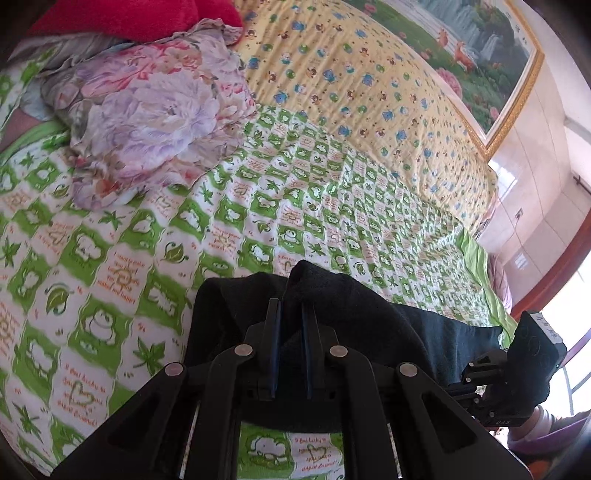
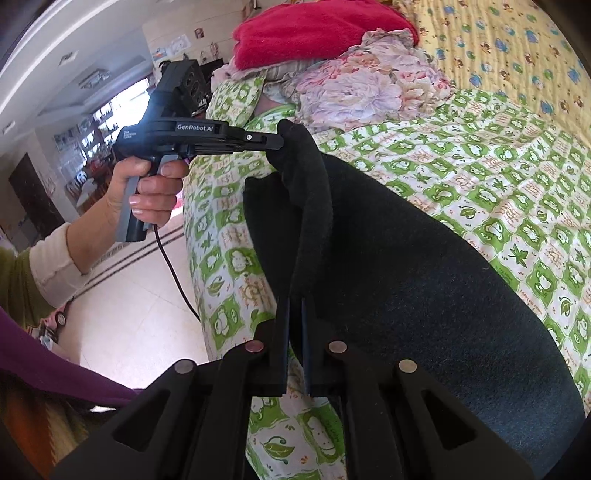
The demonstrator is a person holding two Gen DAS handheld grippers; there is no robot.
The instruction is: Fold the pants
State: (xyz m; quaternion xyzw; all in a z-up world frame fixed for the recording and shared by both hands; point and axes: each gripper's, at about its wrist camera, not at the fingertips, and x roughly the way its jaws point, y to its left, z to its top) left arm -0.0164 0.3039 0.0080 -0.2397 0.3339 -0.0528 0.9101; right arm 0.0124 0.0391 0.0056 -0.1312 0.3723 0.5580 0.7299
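Black pants point(image 2: 406, 266) lie across the green frog-print quilt point(image 2: 480, 155) on the bed; they also show in the left wrist view point(image 1: 351, 306). My left gripper point(image 1: 290, 306) is shut on one edge of the pants and lifts it; it appears in the right wrist view point(image 2: 277, 142), held by a hand. My right gripper point(image 2: 295, 306) is shut on another edge of the pants, raised above the quilt. It shows at the right in the left wrist view point(image 1: 476, 380).
A bunched floral blanket point(image 1: 155, 118) and a red towel point(image 2: 314, 29) lie at the head of the bed. A yellow animal-print sheet point(image 1: 351, 74) covers the far side. The bed edge drops to a tiled floor point(image 2: 140, 314). A framed picture point(image 1: 480, 55) hangs on the wall.
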